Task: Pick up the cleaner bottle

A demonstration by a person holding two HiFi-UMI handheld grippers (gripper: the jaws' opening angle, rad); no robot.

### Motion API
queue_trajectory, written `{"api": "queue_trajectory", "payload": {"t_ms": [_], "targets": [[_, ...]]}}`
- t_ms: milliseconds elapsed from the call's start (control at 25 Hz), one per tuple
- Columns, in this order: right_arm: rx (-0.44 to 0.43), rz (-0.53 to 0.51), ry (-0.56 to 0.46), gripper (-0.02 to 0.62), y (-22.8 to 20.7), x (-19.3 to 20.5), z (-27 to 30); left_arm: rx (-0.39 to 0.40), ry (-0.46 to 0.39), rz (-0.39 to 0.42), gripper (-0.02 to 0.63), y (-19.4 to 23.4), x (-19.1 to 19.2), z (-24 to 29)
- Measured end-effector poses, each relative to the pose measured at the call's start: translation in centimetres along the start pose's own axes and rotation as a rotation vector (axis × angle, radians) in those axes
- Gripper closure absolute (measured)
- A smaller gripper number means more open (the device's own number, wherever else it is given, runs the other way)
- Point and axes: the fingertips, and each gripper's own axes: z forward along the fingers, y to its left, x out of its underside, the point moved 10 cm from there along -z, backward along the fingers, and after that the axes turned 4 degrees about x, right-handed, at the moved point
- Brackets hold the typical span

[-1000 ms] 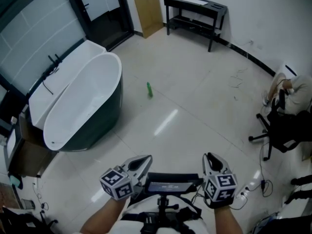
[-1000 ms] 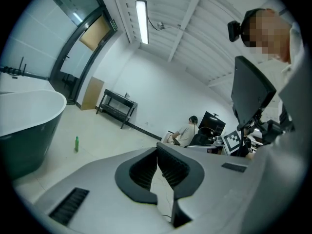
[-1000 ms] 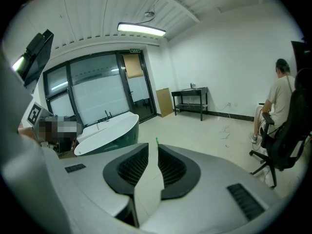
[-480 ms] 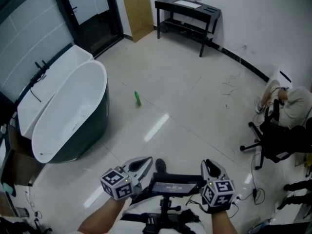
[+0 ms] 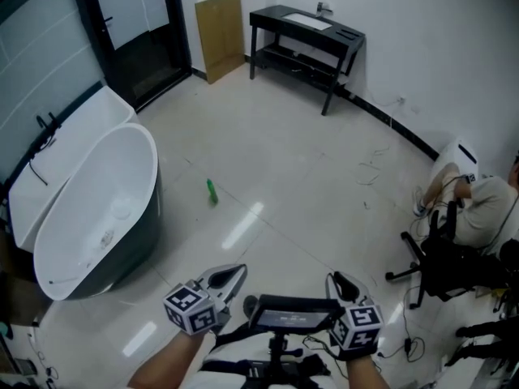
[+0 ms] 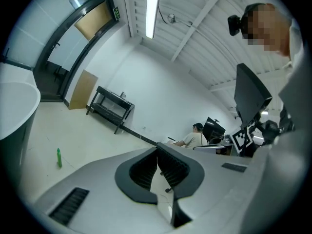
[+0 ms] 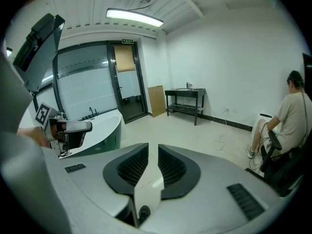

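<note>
Pale floor (image 5: 308, 160) lies under both tongs, each empty — left gripper (image 5: 235, 272) pinched together, right gripper (image 5: 337, 280) parted by a narrow slit. The green bottle (image 5: 212, 191) stands upright well ahead, near the tub (image 5: 89, 209). The left gripper view catches it at far left; the right gripper view misses it — showing tub and seated person (image 7: 288, 116).

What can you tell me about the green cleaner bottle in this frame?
A small, slim green bottle, plastic by the look, narrower at the top. It stands upright on the pale glossy floor, a little way clear of the bathtub and its dark side. Only the floor touches it. Any label is too small to read.
</note>
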Motion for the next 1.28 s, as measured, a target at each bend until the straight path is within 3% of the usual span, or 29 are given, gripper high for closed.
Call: {"api": "queue_trajectory", "payload": {"t_ms": [320, 680, 1280], "targets": [[-0.07, -0.025, 0.004, 0.528, 0.4, -3.7, 6.6, -0.042, -0.019, -0.019, 0.603, 3.7, -2.7, 1.6], [-0.221, -0.083, 0.038, 0.528, -0.6, -7.6, 15.8, -0.187, -0.067, -0.068, 0.603, 7.2, -4.1, 3.3], [-0.397, -0.21, 0.085, 0.528, -11.3, -18.5, 29.3, -0.386, -0.13, -0.11, 0.603, 10.3, -10.1, 16.8]]}}
